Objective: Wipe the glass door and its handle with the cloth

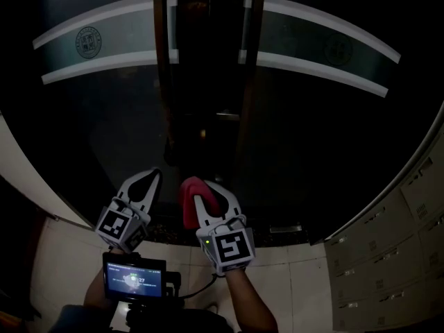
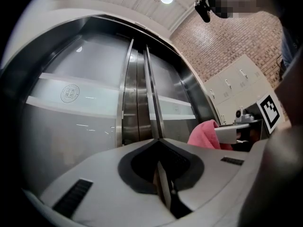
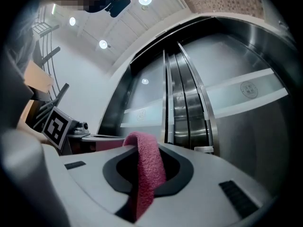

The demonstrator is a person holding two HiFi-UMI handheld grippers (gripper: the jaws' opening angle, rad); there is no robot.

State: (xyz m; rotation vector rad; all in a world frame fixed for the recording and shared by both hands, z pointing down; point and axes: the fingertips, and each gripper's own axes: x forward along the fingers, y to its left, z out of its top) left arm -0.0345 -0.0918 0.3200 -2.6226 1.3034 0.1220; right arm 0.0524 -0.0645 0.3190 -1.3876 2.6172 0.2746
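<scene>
The glass door (image 1: 97, 123) stands ahead of both grippers, and its steel handles (image 1: 162, 82) rise straight beyond their tips, apart from them. The left gripper (image 1: 149, 180) is closed on nothing, just beside the right gripper (image 1: 211, 189), whose jaws are clamped on the pink cloth (image 1: 189, 200). Only a narrow fold looks pinched. I'd guess a hard drag across the glass could pull it free, or let bare jaw scrape the pane.
</scene>
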